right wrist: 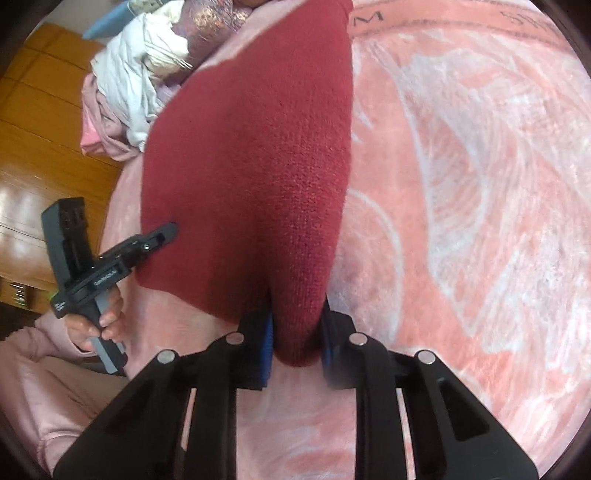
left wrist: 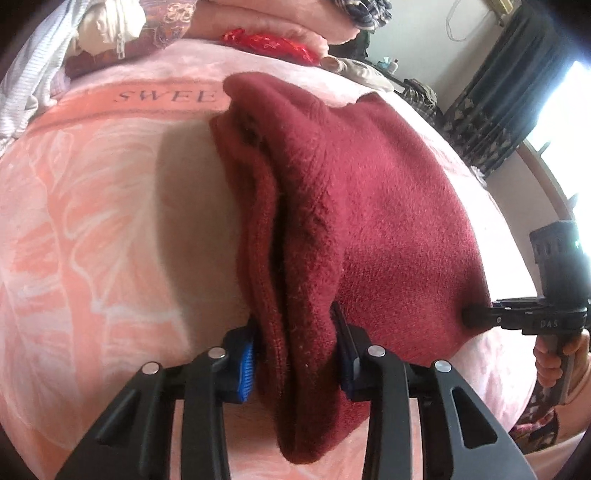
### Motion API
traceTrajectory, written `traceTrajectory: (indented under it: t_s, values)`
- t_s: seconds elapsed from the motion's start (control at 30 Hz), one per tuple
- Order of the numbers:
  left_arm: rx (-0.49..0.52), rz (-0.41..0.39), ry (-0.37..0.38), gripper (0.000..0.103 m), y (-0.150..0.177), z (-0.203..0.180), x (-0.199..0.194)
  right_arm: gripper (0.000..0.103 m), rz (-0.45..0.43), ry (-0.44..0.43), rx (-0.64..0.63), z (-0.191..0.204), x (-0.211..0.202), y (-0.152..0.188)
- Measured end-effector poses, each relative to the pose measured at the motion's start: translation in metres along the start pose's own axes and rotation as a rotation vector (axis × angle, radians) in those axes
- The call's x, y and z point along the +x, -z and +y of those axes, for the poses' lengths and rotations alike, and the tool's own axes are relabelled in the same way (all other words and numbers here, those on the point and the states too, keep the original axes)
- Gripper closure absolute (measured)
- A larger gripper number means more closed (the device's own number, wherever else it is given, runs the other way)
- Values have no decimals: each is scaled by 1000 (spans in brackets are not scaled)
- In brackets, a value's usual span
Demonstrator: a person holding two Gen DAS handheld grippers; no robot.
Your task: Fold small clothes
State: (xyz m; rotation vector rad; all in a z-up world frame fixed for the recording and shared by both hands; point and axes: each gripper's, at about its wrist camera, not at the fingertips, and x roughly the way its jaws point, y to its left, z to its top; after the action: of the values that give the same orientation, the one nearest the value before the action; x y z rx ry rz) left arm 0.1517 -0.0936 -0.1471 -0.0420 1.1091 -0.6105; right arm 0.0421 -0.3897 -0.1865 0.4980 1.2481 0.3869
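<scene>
A dark red knitted garment [left wrist: 369, 206] lies on a pink blanket [left wrist: 92, 221] with a thick fold raised toward the camera. My left gripper [left wrist: 295, 365] is shut on that fold, its blue pads [left wrist: 245, 369] pressed into the cloth from both sides. At the right, my right gripper [left wrist: 471, 317] bites the garment's near edge. In the right wrist view the same red garment [right wrist: 251, 166] bunches between the right gripper's [right wrist: 297, 347] blue pads [right wrist: 266, 347], which squeeze it. The left gripper [right wrist: 171, 230] shows at the left, on the garment's edge.
A heap of mixed clothes [left wrist: 103, 33] and a red embroidered cloth [left wrist: 269, 42] lie at the blanket's far end. Dark curtains [left wrist: 517, 92] hang by a bright window. A wooden cabinet [right wrist: 44, 129] stands left of the bed. A hand [right wrist: 103, 321] with a pink sleeve holds the left gripper.
</scene>
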Motion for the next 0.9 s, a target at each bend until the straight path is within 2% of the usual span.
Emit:
traceTrajectory:
  t_s: [0.33, 0.67, 0.73, 0.8, 0.87, 0.9]
  values:
    - [9, -18, 15, 66, 3, 2, 5, 82, -3, 15, 2, 6, 5, 0]
    - [8, -25, 17, 63, 4, 4, 4, 80, -1, -7, 6, -1, 4, 2]
    - [25, -36, 10, 58, 6, 2, 1, 77, -8, -11, 4, 1, 0, 2]
    - [41, -48, -9, 49, 7, -3, -5, 58, -17, 3, 1, 5, -8, 4]
    - [59, -40, -51, 36, 7, -8, -15, 42, -38, 110, -53, 18, -24, 12]
    - [66, -33, -64, 34, 7, -9, -20, 36, -54, 177, -85, 26, -33, 16]
